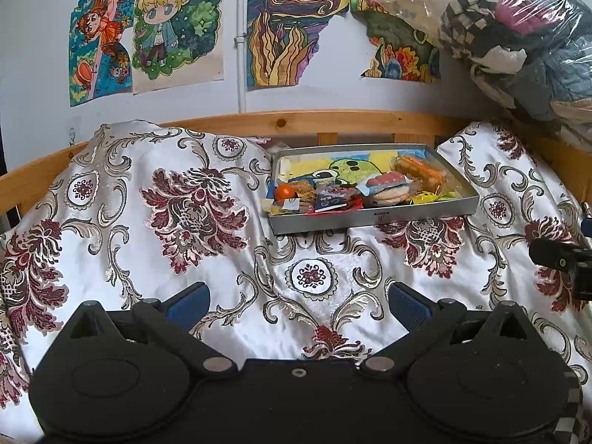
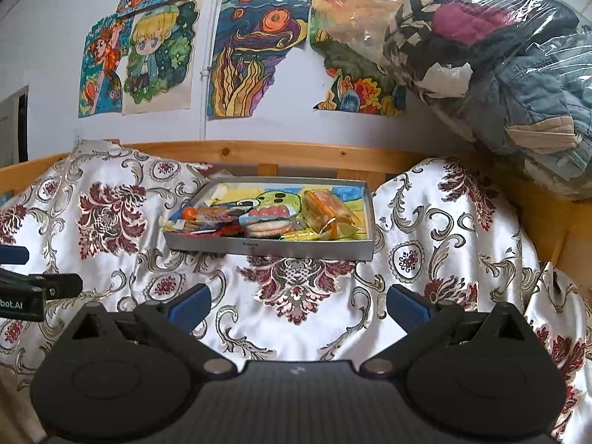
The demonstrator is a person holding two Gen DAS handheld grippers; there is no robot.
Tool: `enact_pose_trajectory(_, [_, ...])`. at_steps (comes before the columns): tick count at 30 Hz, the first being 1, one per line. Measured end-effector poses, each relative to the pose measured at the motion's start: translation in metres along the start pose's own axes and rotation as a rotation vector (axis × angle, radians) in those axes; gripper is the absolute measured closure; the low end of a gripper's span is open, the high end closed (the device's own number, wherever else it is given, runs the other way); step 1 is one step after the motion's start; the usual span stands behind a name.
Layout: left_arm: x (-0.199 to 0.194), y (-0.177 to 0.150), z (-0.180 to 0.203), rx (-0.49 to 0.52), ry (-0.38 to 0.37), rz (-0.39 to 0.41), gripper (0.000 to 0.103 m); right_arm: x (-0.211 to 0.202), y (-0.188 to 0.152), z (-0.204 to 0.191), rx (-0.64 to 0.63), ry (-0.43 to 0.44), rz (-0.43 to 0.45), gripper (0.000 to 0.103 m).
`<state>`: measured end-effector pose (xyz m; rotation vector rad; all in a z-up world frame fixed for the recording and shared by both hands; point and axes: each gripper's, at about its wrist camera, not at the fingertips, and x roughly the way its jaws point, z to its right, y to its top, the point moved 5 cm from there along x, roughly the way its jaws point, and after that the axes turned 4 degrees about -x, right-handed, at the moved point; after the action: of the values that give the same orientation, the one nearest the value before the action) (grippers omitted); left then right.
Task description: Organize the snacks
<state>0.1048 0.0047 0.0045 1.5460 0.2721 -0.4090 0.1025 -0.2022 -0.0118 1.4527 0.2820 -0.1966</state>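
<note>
snack run, bedroom: i hold both grippers back from a shallow grey tray (image 1: 373, 217) that sits ahead of me on a patterned satin bedspread (image 1: 177, 222), near the wooden bed rail (image 1: 281, 123). my left gripper (image 1: 298, 305) has its blue-padded fingers spread wide and carries nothing; the tray lies ahead and slightly right of it. my right gripper (image 2: 298, 305) is likewise spread and empty, with the tray ahead and a little left of it. each gripper's tip edges into the other's view from the side, so they hang side by side, well apart from the tray. inside, the snacks are heaped along the near side: a small orange fruit (image 1: 285, 191) at the near left corner, a jumble of small wrapped sweets (image 1: 325, 199) beside it, a pack of round sandwich biscuits (image 1: 392, 194) in the middle, a clear-wrapped orange cake (image 1: 420, 172) toward the right. the far half of the tray shows only its cartoon lining. nothing lies loose on the bedspread that i can see. i judge the gathering done and the sorting, if any is wanted, not yet begun: the pile is mixed and neither tool touches it. drawings (image 1: 177, 26) hang on the wall behind; a plastic bag of clothes (image 1: 525, 33) sits at the far right.
</note>
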Motion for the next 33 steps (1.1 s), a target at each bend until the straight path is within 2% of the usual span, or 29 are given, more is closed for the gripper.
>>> enact_pose_trajectory(33, [0.0012, -0.0021, 0.0011, 0.004, 0.006, -0.004, 0.001, -0.0009, -0.0006, -0.0031, -0.019, 0.012, 0.001, 0.0])
